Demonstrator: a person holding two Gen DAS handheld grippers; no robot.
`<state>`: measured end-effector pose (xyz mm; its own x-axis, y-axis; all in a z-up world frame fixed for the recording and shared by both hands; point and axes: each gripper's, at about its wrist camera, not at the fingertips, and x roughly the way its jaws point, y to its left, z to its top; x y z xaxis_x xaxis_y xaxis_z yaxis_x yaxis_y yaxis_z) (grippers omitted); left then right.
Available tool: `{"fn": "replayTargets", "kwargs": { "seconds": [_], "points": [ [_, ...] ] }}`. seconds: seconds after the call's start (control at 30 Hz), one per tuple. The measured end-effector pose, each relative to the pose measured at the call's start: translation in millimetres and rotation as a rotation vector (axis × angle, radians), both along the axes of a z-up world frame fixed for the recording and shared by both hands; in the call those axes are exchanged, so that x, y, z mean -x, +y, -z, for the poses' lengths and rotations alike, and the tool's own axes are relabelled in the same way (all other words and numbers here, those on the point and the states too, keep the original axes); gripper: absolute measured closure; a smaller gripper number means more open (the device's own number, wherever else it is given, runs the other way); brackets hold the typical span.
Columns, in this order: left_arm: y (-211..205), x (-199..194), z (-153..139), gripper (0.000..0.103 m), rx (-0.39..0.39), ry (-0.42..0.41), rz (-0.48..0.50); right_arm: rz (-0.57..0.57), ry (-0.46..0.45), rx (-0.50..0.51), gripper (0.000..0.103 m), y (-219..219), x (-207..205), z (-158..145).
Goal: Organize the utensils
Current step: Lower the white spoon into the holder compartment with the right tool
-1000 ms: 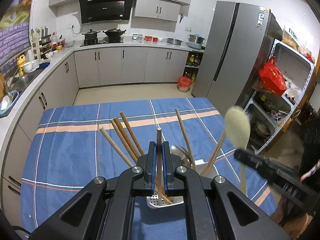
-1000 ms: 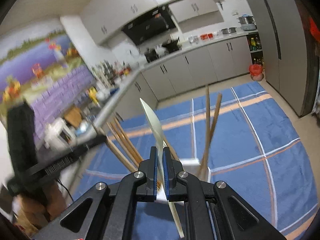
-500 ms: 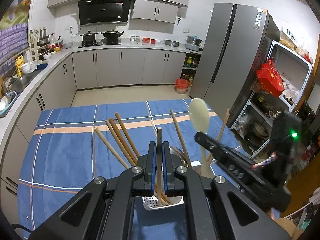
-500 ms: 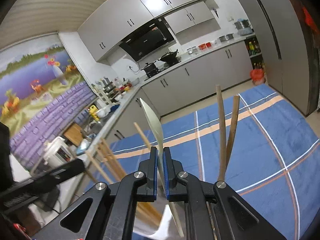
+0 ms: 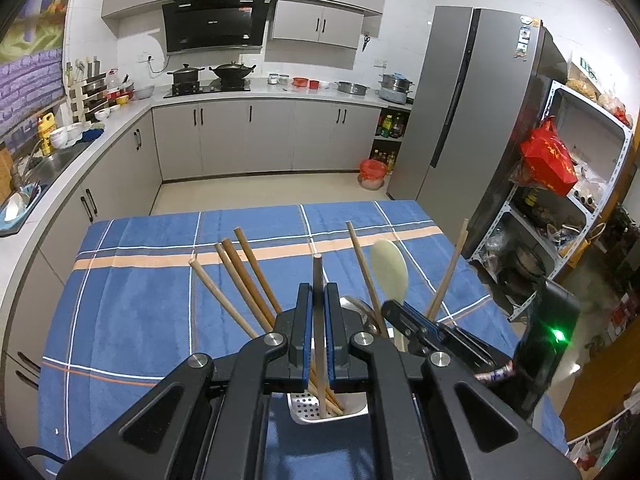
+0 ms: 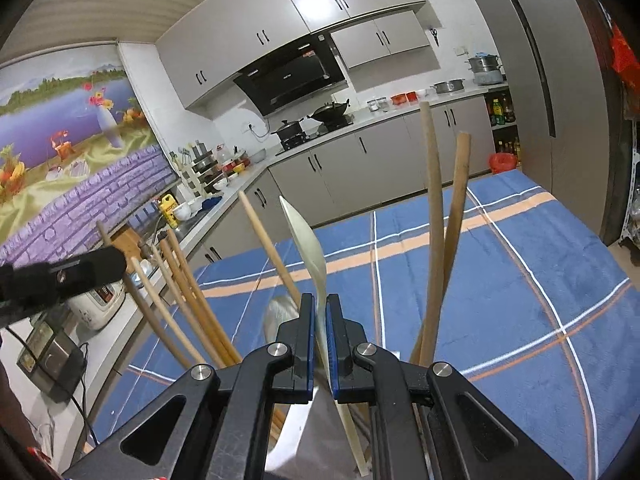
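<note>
Over the blue plaid counter (image 5: 132,280), the right gripper (image 5: 394,312) has come down and inward toward the perforated metal holder (image 5: 308,410): a second ago the pale spoon (image 5: 390,270) it carries stood high and off to the right in the left wrist view, and now its bowl sits low among the wooden sticks, just beside a leaning chopstick (image 5: 362,266). The right gripper (image 6: 319,312) is clamped on the spoon (image 6: 308,240), whose handle runs down between the pads and out below them toward the holder's mouth; whether the tip already touches the bottom I cannot tell, as the gripper body hides it. The left gripper (image 5: 319,300) has not shifted; it is closed on one upright chopstick (image 5: 318,272) whose lower end stands inside the holder. A bundle of brown chopsticks (image 5: 240,280) leans left out of the same holder, two lighter ones (image 6: 444,220) lean right, and a metal spoon bowl (image 5: 356,306) shows behind the left gripper. Judgement: the spoon is in the last part of its insertion, so the step in hand is lowering and then letting go. The gap between the sticks is narrow; a sideways nudge could tip the leaning sticks. Nothing remains loose on the visible cloth, so the sorting looks nearly done.
</note>
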<state>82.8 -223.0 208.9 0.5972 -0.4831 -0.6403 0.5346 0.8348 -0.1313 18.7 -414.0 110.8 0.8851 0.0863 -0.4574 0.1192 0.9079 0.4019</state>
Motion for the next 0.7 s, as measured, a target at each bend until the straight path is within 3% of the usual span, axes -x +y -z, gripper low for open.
{"fn": "replayTargets", "kwargs": {
  "seconds": [0.47, 0.7],
  "points": [
    [-6.4, 9.5, 1.4, 0.097, -0.085, -0.076, -0.056, 0.014, 0.062, 0.018, 0.097, 4.3, 19.5, 12.0],
    [-7.0, 9.5, 2.0, 0.097, -0.088, -0.080, -0.057, 0.025, 0.086, 0.023, 0.097, 4.3, 21.2, 14.1]
  ]
}}
